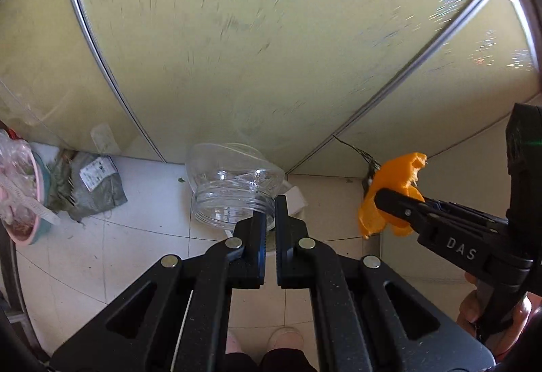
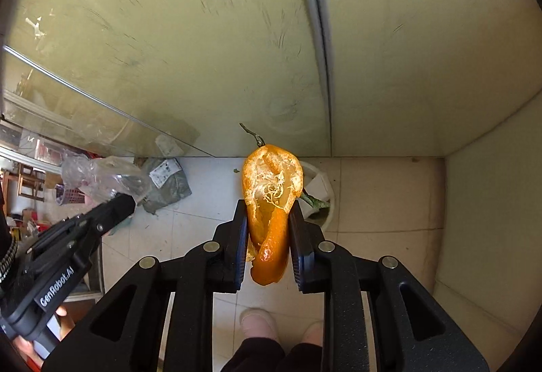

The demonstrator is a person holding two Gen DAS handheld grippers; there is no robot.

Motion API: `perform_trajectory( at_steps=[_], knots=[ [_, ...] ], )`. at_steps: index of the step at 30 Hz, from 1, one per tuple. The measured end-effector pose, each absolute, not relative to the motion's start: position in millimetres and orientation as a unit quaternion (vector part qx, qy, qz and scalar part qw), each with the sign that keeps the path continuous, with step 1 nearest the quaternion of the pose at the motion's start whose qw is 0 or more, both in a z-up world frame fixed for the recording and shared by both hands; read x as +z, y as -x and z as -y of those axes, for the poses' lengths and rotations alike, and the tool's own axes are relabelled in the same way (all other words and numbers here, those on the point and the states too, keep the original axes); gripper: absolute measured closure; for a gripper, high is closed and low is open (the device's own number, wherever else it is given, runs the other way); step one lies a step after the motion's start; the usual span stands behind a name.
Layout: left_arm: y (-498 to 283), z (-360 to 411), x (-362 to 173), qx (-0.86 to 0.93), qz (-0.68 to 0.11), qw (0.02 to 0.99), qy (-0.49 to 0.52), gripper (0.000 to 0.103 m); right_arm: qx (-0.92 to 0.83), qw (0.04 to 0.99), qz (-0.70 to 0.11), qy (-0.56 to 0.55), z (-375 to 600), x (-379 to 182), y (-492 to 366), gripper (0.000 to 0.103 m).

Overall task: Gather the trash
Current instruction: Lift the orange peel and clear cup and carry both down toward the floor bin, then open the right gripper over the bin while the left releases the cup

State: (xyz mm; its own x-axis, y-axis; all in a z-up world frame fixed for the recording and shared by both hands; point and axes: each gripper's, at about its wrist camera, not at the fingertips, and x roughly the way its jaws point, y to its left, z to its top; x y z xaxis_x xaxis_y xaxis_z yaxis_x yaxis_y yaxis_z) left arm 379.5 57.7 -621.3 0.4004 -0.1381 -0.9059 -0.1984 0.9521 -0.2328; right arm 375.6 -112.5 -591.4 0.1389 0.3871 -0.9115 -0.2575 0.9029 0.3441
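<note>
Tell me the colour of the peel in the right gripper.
Bright orange, paler with white pith inside; the peel shows best in the right wrist view.

Both wrist cameras look steeply down at a tiled floor (image 1: 142,236) by a wall corner. Each catches the other gripper at frame edge, and both share the crumpled packet (image 2: 167,180).

Clear glossy plastic jar (image 1: 233,189), orange peel (image 2: 272,202) – waxy outside, stringy white pith inside, matt black plastic tools (image 1: 270,219) (image 2: 267,226) with metal rivets, smooth pale floor tiles (image 1: 152,202), crinkled grey plastic bag (image 1: 96,189)
</note>
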Motion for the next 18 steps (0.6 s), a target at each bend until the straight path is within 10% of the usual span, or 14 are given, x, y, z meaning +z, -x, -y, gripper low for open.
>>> perform_trajectory(
  at_steps=[18],
  knots=[
    [-403.0,-36.6,-692.7,-0.034,-0.579,0.799,0.158,0.100,0.200,0.751,-0.626,-0.055,119.9,-628.4,-390.9,0.062]
  ],
)
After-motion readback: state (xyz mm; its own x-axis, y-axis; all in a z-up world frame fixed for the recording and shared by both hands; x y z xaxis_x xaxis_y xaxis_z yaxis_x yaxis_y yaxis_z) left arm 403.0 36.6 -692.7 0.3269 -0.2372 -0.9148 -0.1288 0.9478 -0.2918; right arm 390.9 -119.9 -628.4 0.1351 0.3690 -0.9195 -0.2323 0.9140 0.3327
